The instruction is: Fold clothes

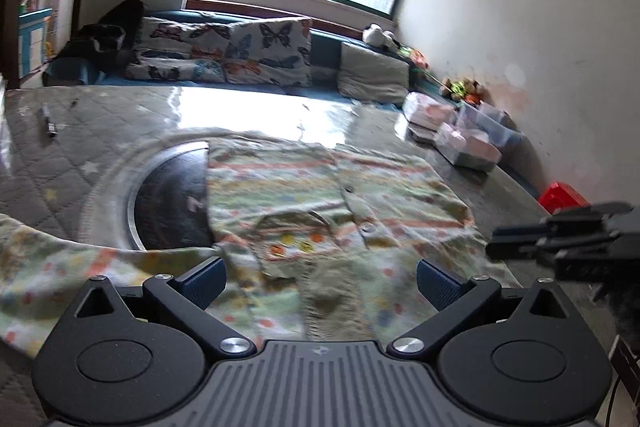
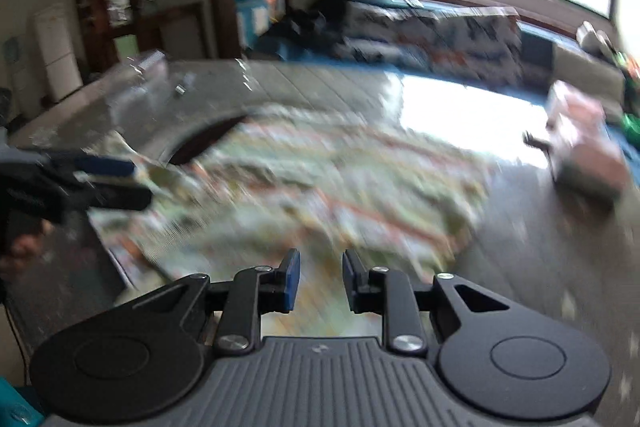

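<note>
A pale green child's garment (image 1: 320, 187) with orange stripes and coloured dots lies spread flat on a grey quilted mat (image 1: 48, 171). Its collar and buttoned front face me. Low over the near hem, my left gripper (image 1: 320, 281) stands wide open, with nothing between its blue pads. My right gripper (image 1: 494, 245) comes in from the right edge, beside the garment's right side. In the blurred right wrist view, the right gripper (image 2: 322, 279) hangs just above the garment (image 2: 320, 187), with a narrow empty gap between its pads. The left gripper (image 2: 136, 185) shows at the left, over the cloth's edge.
A round dark inset (image 1: 172, 195) is half covered by the garment. Butterfly cushions (image 1: 264, 51) and a grey cushion (image 1: 372, 75) line the far side. Plastic boxes (image 1: 468, 143) and a red item (image 1: 562, 197) sit at the right. A small dark object (image 1: 49, 121) lies far left.
</note>
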{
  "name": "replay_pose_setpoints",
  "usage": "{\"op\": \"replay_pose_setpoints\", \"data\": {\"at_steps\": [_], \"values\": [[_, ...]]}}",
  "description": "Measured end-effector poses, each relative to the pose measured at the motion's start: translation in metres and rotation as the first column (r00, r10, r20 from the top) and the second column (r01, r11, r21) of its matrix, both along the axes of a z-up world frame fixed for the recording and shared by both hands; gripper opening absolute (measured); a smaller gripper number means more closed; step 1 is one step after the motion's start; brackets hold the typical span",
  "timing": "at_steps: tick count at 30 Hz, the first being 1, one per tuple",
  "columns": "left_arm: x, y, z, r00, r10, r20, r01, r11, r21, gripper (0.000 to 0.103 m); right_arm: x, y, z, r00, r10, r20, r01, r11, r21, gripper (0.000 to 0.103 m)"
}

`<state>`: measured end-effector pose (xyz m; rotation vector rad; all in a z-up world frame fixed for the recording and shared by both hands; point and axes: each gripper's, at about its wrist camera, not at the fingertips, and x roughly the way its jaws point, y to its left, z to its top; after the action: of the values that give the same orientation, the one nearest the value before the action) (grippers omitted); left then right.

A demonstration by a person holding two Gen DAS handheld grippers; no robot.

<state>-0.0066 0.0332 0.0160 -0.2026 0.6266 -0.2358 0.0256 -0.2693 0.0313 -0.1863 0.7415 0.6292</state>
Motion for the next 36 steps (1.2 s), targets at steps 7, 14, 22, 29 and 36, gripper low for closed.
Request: {"op": "replay_pose_setpoints", "data": {"at_steps": [7,14,22,29,36], "values": [[0.008,-0.025,-0.006,0.998,-0.065,-0.025,0.065,0.998,0.016,0.102,0.004,-0.026,-0.029,0.996,-0.068,-0.064,0.068,0.998,-0.002,0.022],[0.016,-0.033,-0.007,0.997,-0.068,-0.021,0.068,0.998,-0.008,0.087,0.037,-0.016,-0.017,0.997,-0.074,-0.002,0.074,0.997,0.026,0.022],[0.024,-0.048,-0.018,0.99,-0.138,-0.038,0.137,0.99,-0.016,0.07,0.06,-0.016,-0.038,0.993,-0.108,-0.043,0.109,0.994,0.027,0.022],[0.029,-0.042,-0.032,0.991,-0.119,-0.065,0.12,0.993,0.0,0.057,0.041,-0.006,-0.027,0.998,-0.066,-0.004,0.066,0.998,0.006,0.026],[0.02,-0.025,-0.034,0.996,-0.062,-0.069,0.063,0.998,0.013,0.049,0.034,0.022,-0.021,1.0,0.008,0.002,-0.008,0.999,0.035,0.026]]}}
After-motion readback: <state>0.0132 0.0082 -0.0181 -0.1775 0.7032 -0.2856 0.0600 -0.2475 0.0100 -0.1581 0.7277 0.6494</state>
